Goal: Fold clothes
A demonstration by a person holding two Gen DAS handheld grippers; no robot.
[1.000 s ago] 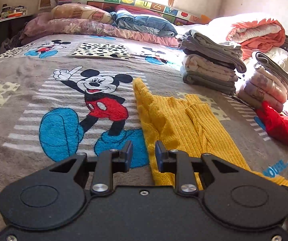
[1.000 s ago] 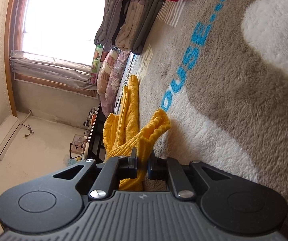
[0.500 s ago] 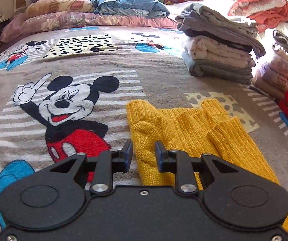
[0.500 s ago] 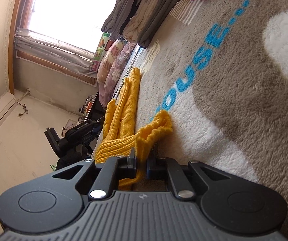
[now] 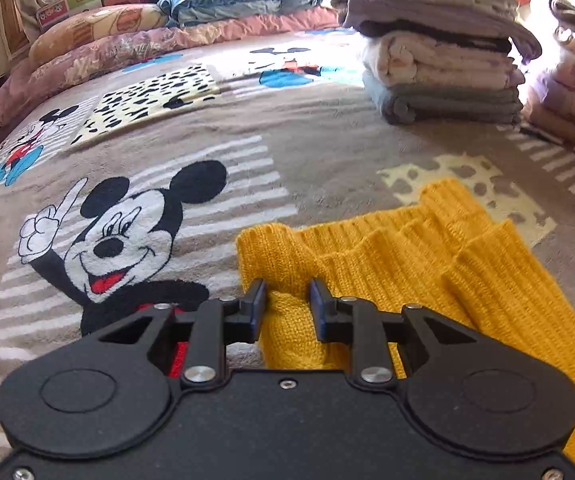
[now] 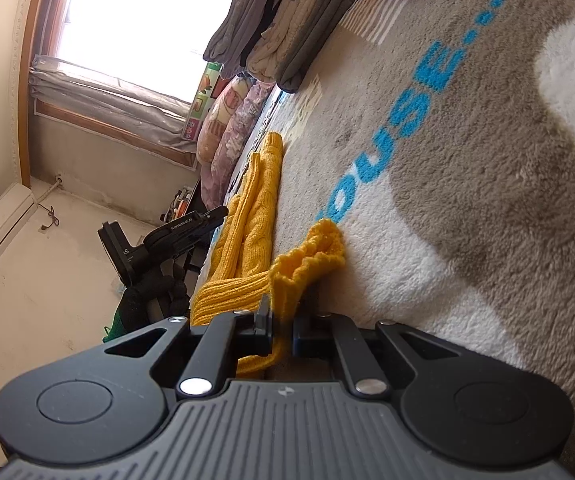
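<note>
Yellow sweater (image 5: pixel 427 264) | flat on cartoon-mouse blanket (image 5: pixel 307 152) | folded stacks (image 5: pixel 439 56) behind

A mustard-yellow knitted sweater (image 5: pixel 427 264) lies flat on the bed in the lower right of the left wrist frame, its ribbed edges facing the top of the frame. In the right wrist frame the same sweater (image 6: pixel 255 216) stretches up the centre left, one ribbed corner bunched and lifted.

Bed (image 5: pixel 327 152) w/ sweater (image 5: pixel 427 264), folded stacks (image 5: pixel 439 60)
</note>
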